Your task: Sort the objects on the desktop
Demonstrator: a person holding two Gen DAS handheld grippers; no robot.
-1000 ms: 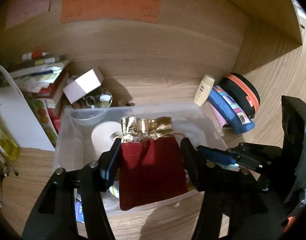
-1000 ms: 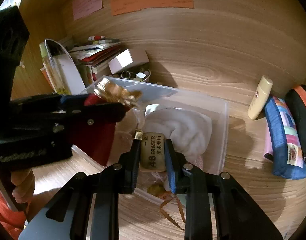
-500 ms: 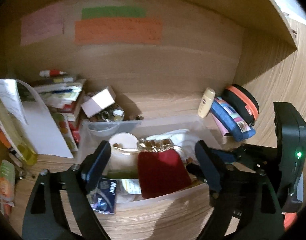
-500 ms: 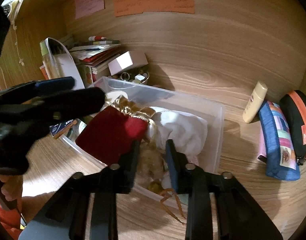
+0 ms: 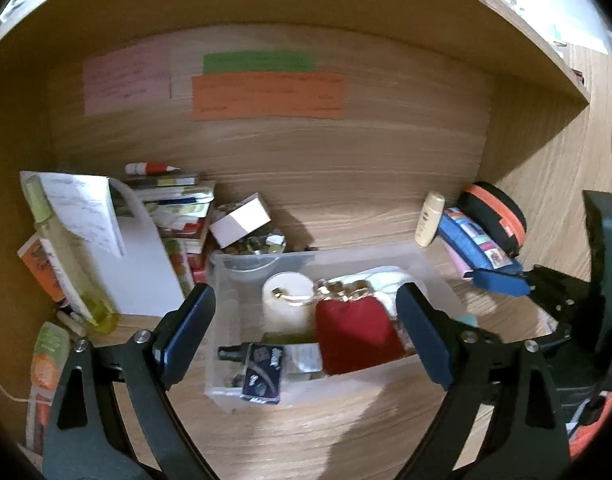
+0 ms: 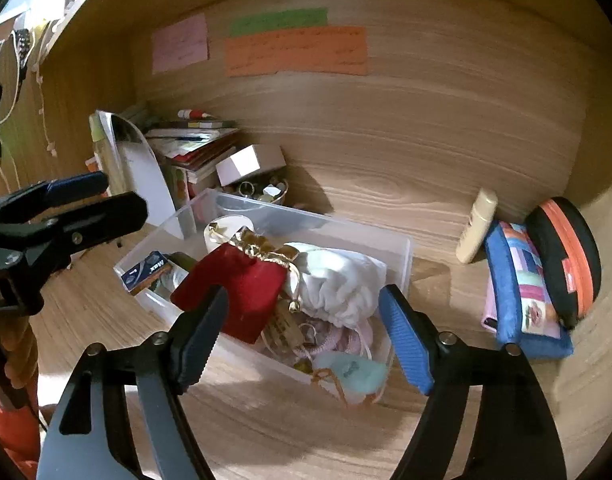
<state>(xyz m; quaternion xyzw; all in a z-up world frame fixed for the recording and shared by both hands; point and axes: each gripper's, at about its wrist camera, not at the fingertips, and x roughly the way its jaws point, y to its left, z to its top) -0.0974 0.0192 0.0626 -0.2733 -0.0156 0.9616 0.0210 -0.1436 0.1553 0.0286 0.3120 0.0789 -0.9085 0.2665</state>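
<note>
I see both tongs opening, nothing between: left tongs [image 5: 306,336], right tongs [image 6: 303,336]. Beyond, red pouch [image 6: 241,292] lies in clear bin [image 6: 406,256] on surface. Looks soft, light; I'd pinch gathered gold neck.

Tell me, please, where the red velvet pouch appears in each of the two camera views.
Left wrist view: red velvet pouch lies low and centre-right, inside the clear plastic bin.
Right wrist view: pouch sits centre-left, leaning over the bin's near wall.
Shared landmark: the orange paper note on the back wall.
</note>
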